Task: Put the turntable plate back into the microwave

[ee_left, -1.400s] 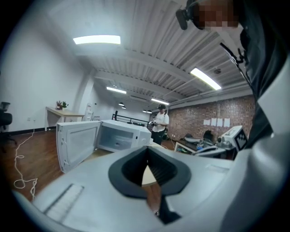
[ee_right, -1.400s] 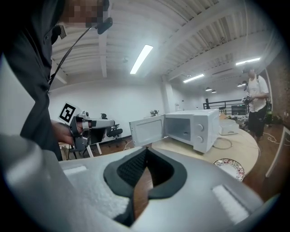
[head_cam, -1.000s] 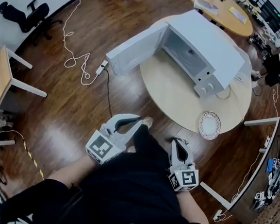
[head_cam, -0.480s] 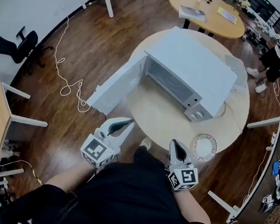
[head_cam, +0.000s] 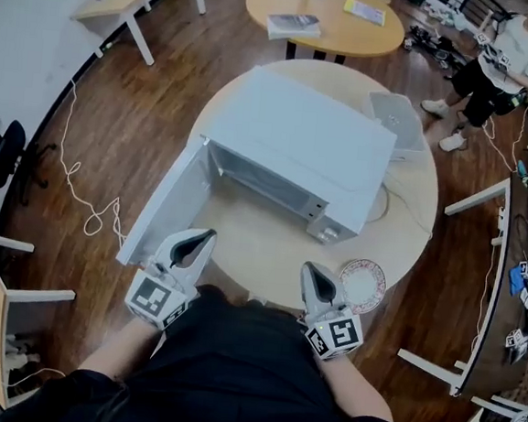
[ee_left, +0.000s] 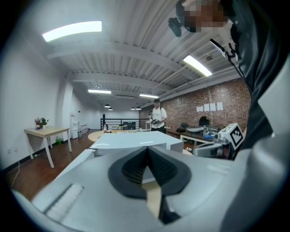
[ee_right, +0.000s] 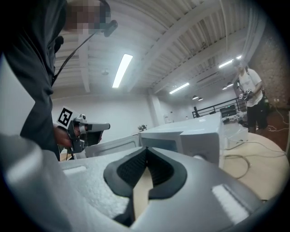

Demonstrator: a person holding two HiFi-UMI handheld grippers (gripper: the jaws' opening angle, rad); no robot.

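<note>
A white microwave (head_cam: pixel 297 149) stands on a round wooden table (head_cam: pixel 243 240), its door (head_cam: pixel 163 206) swung open to the left. The patterned turntable plate (head_cam: pixel 362 285) lies on the table's near right edge, in front of the microwave's control side. My left gripper (head_cam: pixel 205 234) is shut and empty, held near the open door's lower end. My right gripper (head_cam: pixel 312 268) is also shut and empty, just left of the plate and apart from it. The left gripper view looks over shut jaws (ee_left: pixel 146 149) at the microwave (ee_left: pixel 136 141). The right gripper view shows shut jaws (ee_right: pixel 146 149) before the microwave (ee_right: pixel 199 133).
A grey flat device (head_cam: pixel 396 121) with a cable lies on the table behind the microwave. An oval table (head_cam: pixel 318 13) stands farther back, and a person (head_cam: pixel 498 61) stands at the top right. White desk legs (head_cam: pixel 476 197) flank the right side; a cord (head_cam: pixel 81 199) trails on the floor.
Both grippers and the head have come forward to the round table's near edge. The microwave and plate now lie just ahead. Both jaws stayed shut.
</note>
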